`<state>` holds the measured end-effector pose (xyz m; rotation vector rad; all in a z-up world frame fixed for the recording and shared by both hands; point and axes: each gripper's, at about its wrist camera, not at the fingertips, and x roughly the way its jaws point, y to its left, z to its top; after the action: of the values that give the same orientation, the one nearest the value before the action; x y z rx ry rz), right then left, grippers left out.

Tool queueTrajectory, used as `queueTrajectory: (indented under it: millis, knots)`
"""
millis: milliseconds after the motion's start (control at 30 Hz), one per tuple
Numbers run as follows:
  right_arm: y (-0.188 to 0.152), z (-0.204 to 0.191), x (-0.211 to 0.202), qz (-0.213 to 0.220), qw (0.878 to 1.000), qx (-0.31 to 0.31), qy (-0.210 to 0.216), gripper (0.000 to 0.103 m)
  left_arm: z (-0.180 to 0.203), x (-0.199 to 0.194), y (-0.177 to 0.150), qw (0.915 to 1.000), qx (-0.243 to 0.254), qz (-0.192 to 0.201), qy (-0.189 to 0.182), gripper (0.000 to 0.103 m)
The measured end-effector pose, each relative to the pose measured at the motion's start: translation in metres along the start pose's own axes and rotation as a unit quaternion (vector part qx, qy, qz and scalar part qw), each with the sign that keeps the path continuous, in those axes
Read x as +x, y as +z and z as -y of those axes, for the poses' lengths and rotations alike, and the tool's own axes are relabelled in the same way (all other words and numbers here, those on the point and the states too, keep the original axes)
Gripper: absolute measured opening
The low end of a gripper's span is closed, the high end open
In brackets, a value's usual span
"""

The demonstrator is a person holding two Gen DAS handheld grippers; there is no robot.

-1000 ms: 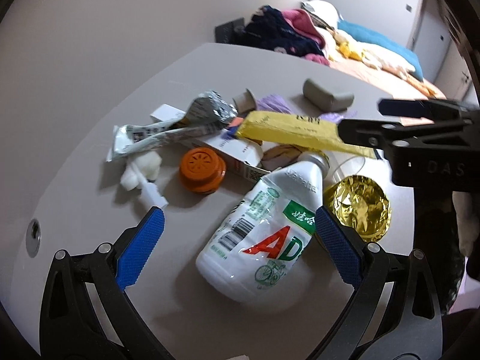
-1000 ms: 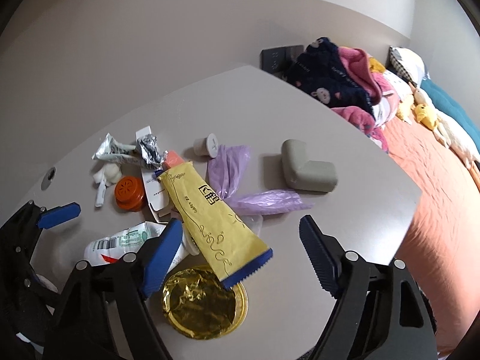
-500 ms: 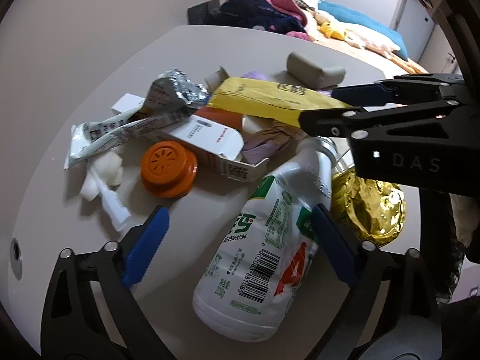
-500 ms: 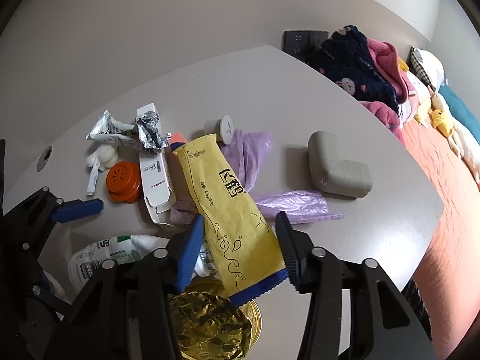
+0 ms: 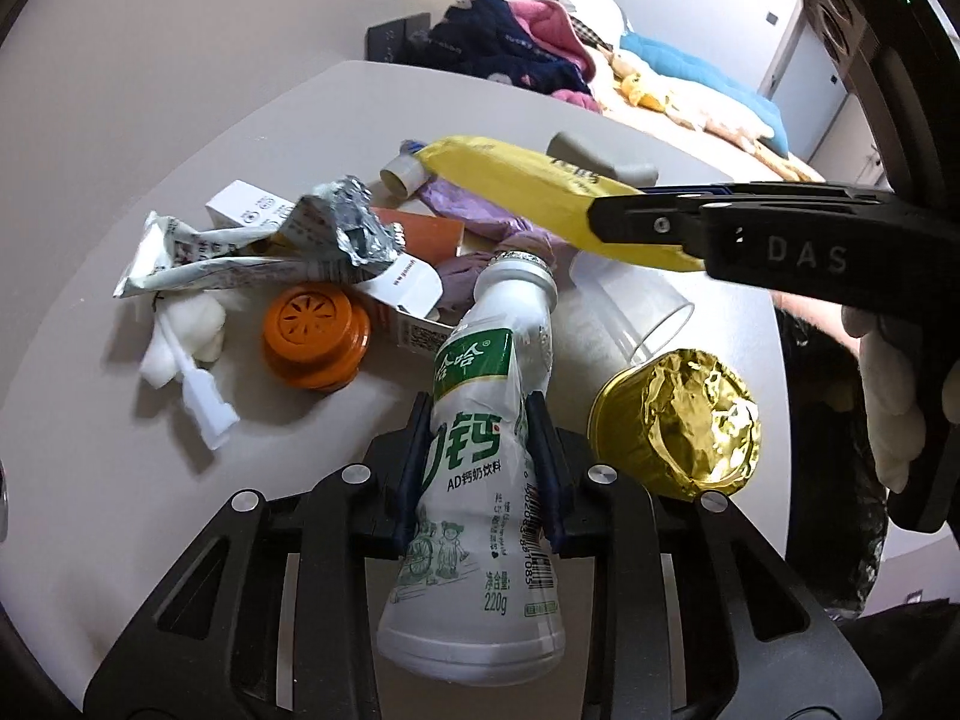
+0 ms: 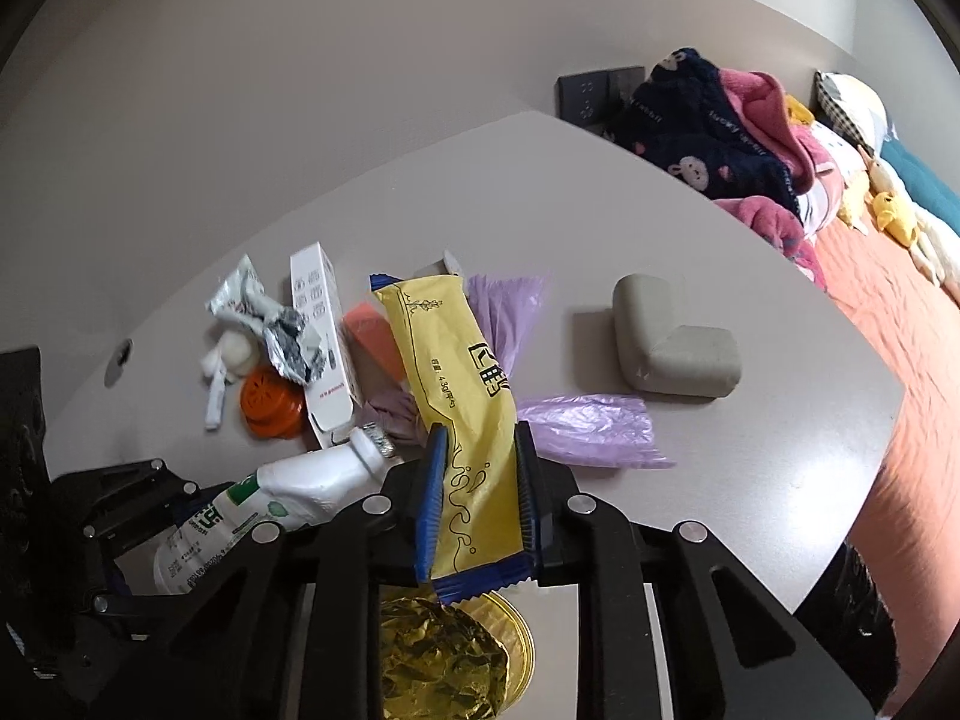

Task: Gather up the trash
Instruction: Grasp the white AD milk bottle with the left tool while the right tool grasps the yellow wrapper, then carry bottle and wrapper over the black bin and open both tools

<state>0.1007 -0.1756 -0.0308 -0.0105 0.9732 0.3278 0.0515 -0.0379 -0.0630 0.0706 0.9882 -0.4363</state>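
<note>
Soft even indoor light, faint shadows, strong fisheye curvature, dark vignetted corners, slight motion blur

A pale rounded counter (image 6: 690,252) stands against a plain wall (image 6: 300,60). Beyond its far edge, a bed (image 6: 900,312) with an orange sheet holds heaped navy and pink clothes (image 6: 708,114) and yellow soft toys (image 6: 894,210). Dark wall sockets (image 6: 591,93) sit behind the clothes.
</note>
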Motion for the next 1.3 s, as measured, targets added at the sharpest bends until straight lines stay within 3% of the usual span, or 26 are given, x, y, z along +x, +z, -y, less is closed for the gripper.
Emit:
queueTrajectory:
  millis: [300, 600, 1000, 1300]
  knots:
    - [-0.001, 0.012, -0.031, 0.028, 0.999, 0.024, 0.011, 0.023, 0.007, -0.026, 0.004, 0.9995, -0.014, 0.028, 0.0, 0.031]
    - [-0.018, 0.03, -0.069, 0.056, 0.997, 0.048, 0.009, 0.023, 0.031, -0.047, 0.013, 0.9984, -0.001, 0.051, -0.023, 0.031]
    - [-0.055, 0.073, -0.117, 0.079, 0.992, 0.094, -0.013, 0.023, 0.09, -0.049, 0.018, 0.995, 0.045, 0.053, -0.072, 0.031]
    - [-0.089, 0.113, -0.156, 0.101, 0.984, 0.144, -0.032, 0.023, 0.148, -0.045, 0.019, 0.9875, 0.097, 0.049, -0.114, 0.031]
